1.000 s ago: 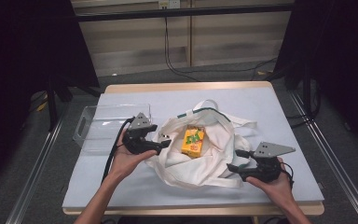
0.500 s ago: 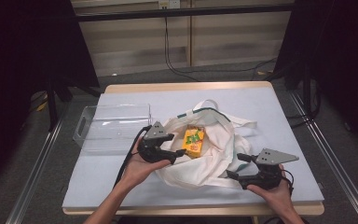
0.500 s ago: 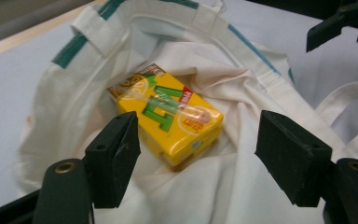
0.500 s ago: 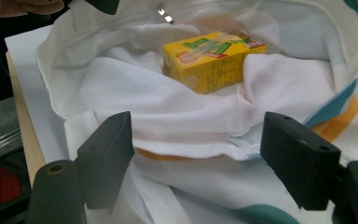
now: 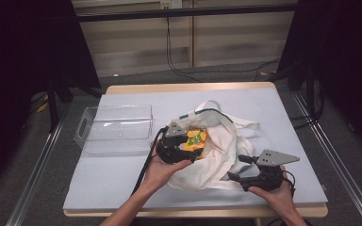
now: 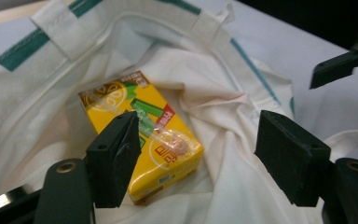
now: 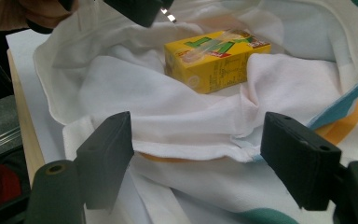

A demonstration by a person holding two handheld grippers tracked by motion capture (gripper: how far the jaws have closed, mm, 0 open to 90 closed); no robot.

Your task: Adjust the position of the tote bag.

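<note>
a: where does the yellow drink carton (image 6: 142, 140) lie from the left tongs (image 6: 200, 154)?

b: just ahead of them and off toward their left pad (image 6: 114, 158), lying flat in the hollow of the white cloth bag (image 6: 223, 126). in the left gripper view that pad overlaps the carton's near edge, while the other pad (image 6: 291, 161) stands over bare cloth, well clear of it.

a: so the tongs are not on it?

b: no. the left tongs stand apart with nothing pressed between them; the carton is off-centre in the gap, not squarely inside it.

a: and its long axis?

b: it runs away from the tongs and slants toward their left, so the pads do not yet face its two long sides. i judge a small shift to the left pad's side and a slight turn of the wrist would bring the narrow width between the pads.

a: what about the right tongs (image 7: 198, 163)?

b: also wide apart, gripping nothing. they sit at the near rim of the bag, a fold of cloth lying between the pads, with the carton (image 7: 214, 60) well beyond them.

a: which hand is nearer, then?

b: the left one (image 5: 162, 169), plainly. from above its tongs (image 5: 195, 153) sit right at the carton (image 5: 195, 140), while the right tongs (image 5: 233, 168) rest at the bag's outer edge on the table (image 5: 113, 174). the clear plastic tray (image 5: 115, 129) lies on the far side of the left hand from the bag.
</note>
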